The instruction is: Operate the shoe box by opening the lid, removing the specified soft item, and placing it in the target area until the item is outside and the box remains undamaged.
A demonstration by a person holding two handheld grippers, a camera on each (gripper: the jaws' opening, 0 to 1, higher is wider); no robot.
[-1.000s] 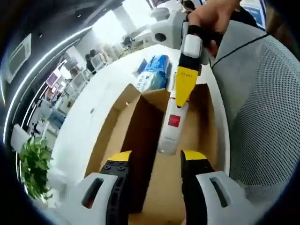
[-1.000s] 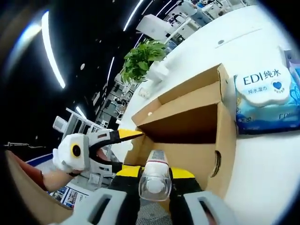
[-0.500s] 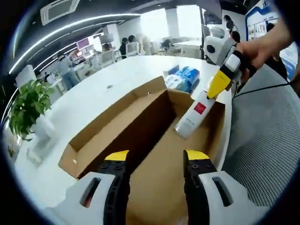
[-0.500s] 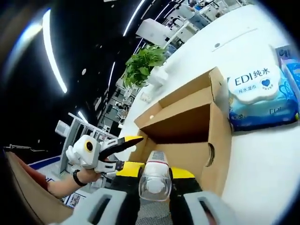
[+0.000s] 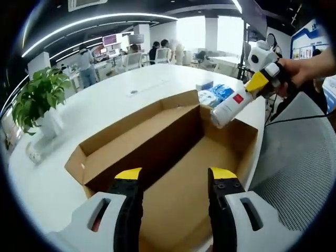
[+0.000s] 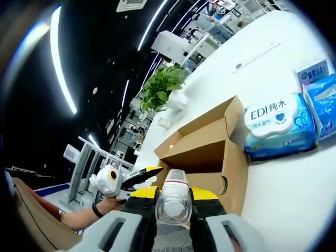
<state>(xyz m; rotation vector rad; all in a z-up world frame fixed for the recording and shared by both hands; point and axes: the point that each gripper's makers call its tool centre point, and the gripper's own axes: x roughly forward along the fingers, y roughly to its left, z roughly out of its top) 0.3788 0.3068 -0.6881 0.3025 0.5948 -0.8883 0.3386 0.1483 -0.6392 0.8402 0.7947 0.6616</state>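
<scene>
Item one, my left gripper (image 5: 173, 176): jaws spread apart with nothing between them, hovering over the near end of the open shoe box (image 5: 173, 157), whose brown cardboard interior I see bare below the yellow-tipped jaws. Item two, my right gripper (image 6: 173, 193): jaws pinching a white squeeze bottle (image 6: 172, 202) by its body; in the left gripper view I see that same bottle (image 5: 231, 106), white with a red square label, held tilted in the air above the far corner of the box, clear of the cardboard, with a hand (image 5: 307, 68) behind the gripper. Item three, the box lid (image 5: 113, 134): folded back along the far long side, standing open. Item four, a pack of wet wipes (image 6: 275, 128) in blue and white wrap, lying on the white table (image 6: 294, 189) just beside the end of the box; a second blue packet (image 6: 323, 105) lies next to it. Item five, a potted green plant (image 5: 39, 100) in a white pot, standing on the table well apart from the box. Item six, a grey mesh chair back (image 5: 299, 168) beside the table edge. Item seven, in the right gripper view, my left gripper (image 6: 142, 175) comes in from the left, its jaws parted.
</scene>
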